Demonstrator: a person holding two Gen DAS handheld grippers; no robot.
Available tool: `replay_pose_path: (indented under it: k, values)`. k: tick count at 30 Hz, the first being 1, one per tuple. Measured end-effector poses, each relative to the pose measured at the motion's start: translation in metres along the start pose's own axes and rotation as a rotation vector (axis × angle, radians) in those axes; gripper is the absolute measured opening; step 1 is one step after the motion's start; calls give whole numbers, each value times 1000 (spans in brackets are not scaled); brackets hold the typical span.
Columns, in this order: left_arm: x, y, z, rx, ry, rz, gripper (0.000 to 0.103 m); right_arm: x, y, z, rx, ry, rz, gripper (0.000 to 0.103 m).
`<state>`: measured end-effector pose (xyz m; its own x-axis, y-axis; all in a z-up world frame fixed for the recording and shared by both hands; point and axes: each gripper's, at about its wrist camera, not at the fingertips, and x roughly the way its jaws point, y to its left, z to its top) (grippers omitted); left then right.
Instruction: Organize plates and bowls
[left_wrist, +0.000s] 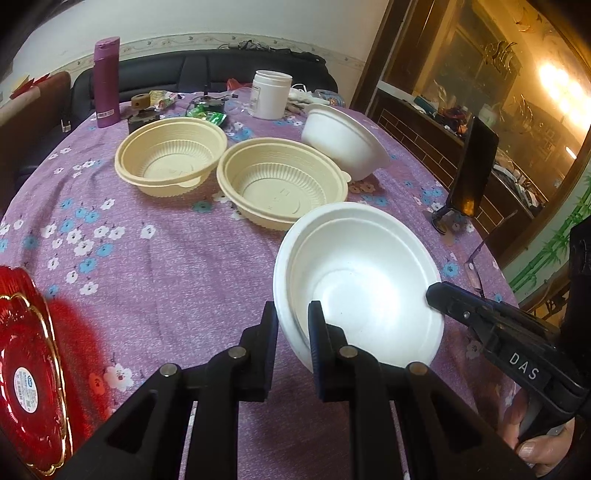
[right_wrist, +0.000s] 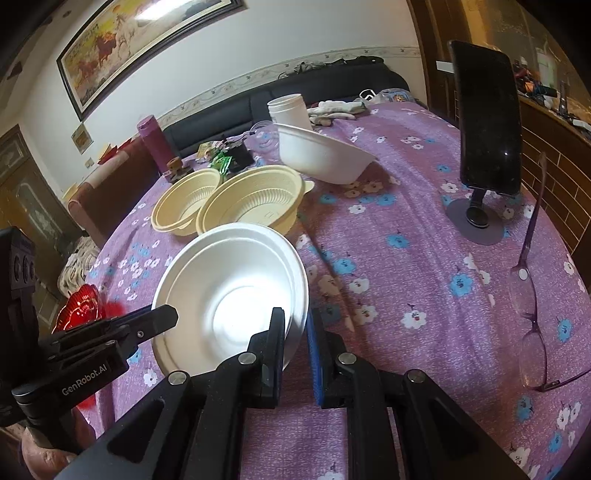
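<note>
A white foam bowl (left_wrist: 358, 280) sits on the purple floral tablecloth, held at two sides of its rim. My left gripper (left_wrist: 293, 317) is shut on its near-left rim. My right gripper (right_wrist: 297, 325) is shut on its right rim (right_wrist: 236, 291); its finger shows in the left wrist view (left_wrist: 443, 299). Two cream ribbed bowls (left_wrist: 171, 157) (left_wrist: 282, 181) stand side by side behind it. Another white foam bowl (left_wrist: 341, 138) lies tilted on its side beyond them. A red plate (left_wrist: 29, 380) lies at the table's left edge.
A purple bottle (left_wrist: 106, 83) and a white jar (left_wrist: 271, 94) stand at the back among small clutter. A phone on a stand (right_wrist: 487, 122) and eyeglasses (right_wrist: 532, 295) lie on the right side. A black sofa runs behind the table.
</note>
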<state>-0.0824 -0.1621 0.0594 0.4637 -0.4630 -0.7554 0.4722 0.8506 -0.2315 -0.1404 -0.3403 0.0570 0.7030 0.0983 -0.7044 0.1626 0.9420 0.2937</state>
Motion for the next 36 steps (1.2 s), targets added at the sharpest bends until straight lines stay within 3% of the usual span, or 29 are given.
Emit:
replay_pose_path:
  k: [15, 36]
  values:
    - [-20, 26, -7, -23, -54, 39, 14, 6, 33, 0, -60, 14, 1, 13]
    - [-68, 84, -18, -120, -159, 94, 17, 12, 111, 2, -194, 15, 32, 14]
